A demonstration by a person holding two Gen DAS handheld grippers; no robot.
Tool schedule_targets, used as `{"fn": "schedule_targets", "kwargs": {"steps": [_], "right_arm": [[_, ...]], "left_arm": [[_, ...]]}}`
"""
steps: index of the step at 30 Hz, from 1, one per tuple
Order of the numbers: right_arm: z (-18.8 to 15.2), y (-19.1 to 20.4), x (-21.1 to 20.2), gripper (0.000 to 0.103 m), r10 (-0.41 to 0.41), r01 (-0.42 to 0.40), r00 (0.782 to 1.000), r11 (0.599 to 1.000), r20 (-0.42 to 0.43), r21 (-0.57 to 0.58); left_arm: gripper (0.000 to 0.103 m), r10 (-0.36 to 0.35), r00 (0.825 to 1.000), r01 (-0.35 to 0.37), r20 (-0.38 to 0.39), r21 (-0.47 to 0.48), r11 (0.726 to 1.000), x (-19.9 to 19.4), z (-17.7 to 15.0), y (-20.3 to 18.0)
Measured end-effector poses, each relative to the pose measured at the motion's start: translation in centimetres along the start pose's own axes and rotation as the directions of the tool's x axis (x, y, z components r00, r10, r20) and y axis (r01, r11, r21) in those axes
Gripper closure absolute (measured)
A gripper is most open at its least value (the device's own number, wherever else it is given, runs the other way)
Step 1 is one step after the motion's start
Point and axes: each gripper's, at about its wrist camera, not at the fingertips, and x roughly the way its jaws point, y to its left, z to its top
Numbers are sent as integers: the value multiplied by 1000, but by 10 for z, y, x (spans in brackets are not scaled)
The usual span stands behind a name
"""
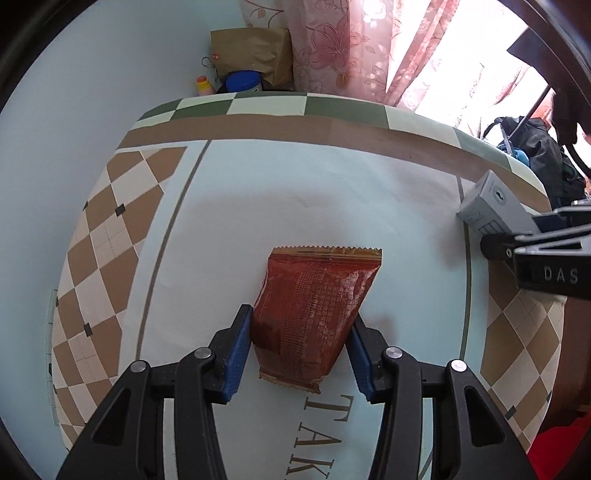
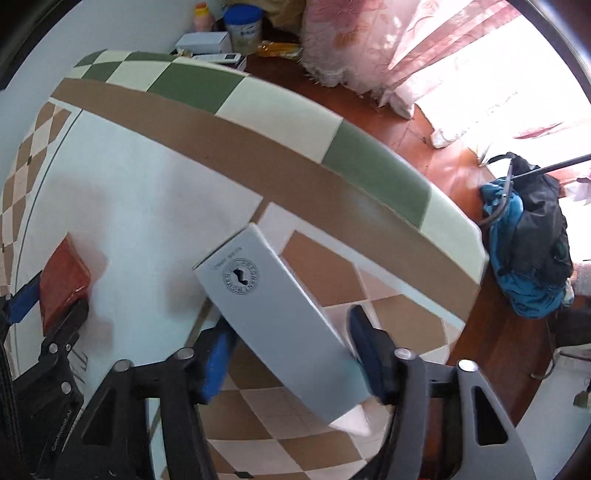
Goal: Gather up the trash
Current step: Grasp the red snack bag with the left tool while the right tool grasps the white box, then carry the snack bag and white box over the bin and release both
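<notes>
A red-brown snack wrapper (image 1: 310, 314) lies on the table between the blue pads of my left gripper (image 1: 301, 332); the pads touch both its sides. The wrapper also shows at the left edge of the right wrist view (image 2: 62, 280), with the left gripper's fingers (image 2: 22, 299) around it. A grey carton box (image 2: 280, 325) with a round stamp lies tilted between the pads of my right gripper (image 2: 291, 332), which press on its sides. The box (image 1: 491, 206) and my right gripper (image 1: 517, 236) also show at the right of the left wrist view.
The table wears a cloth (image 1: 258, 184) with brown diamonds and a green checked border (image 2: 192, 85). Behind it stand a brown paper bag (image 1: 251, 51), a blue-lidded tin (image 2: 243, 29) and a small bottle (image 2: 203, 16). A blue-black backpack (image 2: 528, 258) lies on the wooden floor right of the table.
</notes>
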Motion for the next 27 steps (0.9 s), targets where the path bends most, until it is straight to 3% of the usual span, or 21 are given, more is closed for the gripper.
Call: {"fn": "schedule_targets", "kwargs": {"steps": [5, 9, 18, 27], "right_arm": [[-20, -3, -8, 56, 17, -19, 999, 998, 31, 53], [-61, -10, -27, 57, 82, -99, 991, 981, 105, 165], [-196, -17, -61, 59, 160, -258, 949, 888, 270, 381], [-328, -41, -143, 60, 108, -343, 889, 801, 446, 491]], "left_arm": [[58, 5, 999, -6, 39, 11, 1000, -19, 4, -3], [58, 2, 997, -4, 75, 29, 1000, -43, -6, -6], [58, -41, 985, 23, 168, 108, 994, -122, -48, -32], [58, -173, 954, 120, 245, 218, 968, -213, -95, -90]]}}
